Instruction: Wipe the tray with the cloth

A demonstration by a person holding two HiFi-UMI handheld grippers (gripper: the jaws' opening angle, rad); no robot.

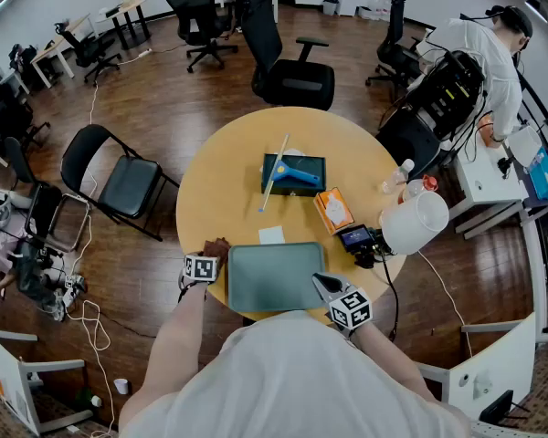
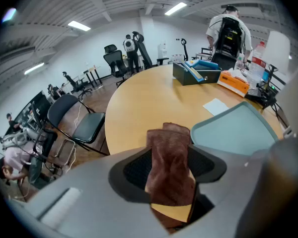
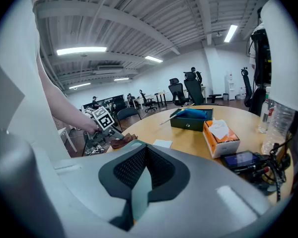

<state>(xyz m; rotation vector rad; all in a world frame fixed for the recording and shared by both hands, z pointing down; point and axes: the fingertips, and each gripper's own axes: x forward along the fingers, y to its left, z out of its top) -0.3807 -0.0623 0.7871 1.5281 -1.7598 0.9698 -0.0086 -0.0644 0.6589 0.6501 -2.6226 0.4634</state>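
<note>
Locate the left claw [image 2: 169, 168] off the left rim of the tray [image 1: 276, 279]: released, jaws spread wide, with the brown cloth [image 2: 170, 145] lying between them unpinched. Find that cloth bunched on the counter [image 1: 228, 181] just beside the tray's left rim, none of it on the tray. Read the tray surface as bare; judge wiping not yet begun. Check the right claw [image 1: 324, 285] at the tray's near-right corner: clenched on the rim, apparently to steady it. Still to do: close on the cloth, carry it onto the tray, sweep the full surface.

Beyond the tray's far rim, left to right, note a paper slip [image 1: 271, 234] just beside it, a dark green box [image 1: 283, 191] holding a blue tool [image 1: 300, 173] well apart, an orange tissue box [image 1: 333, 211], and a phone [image 1: 354, 236] near the right rim. Expect no obstruction on the tray itself; keep strokes clear of the paper slip.
</note>
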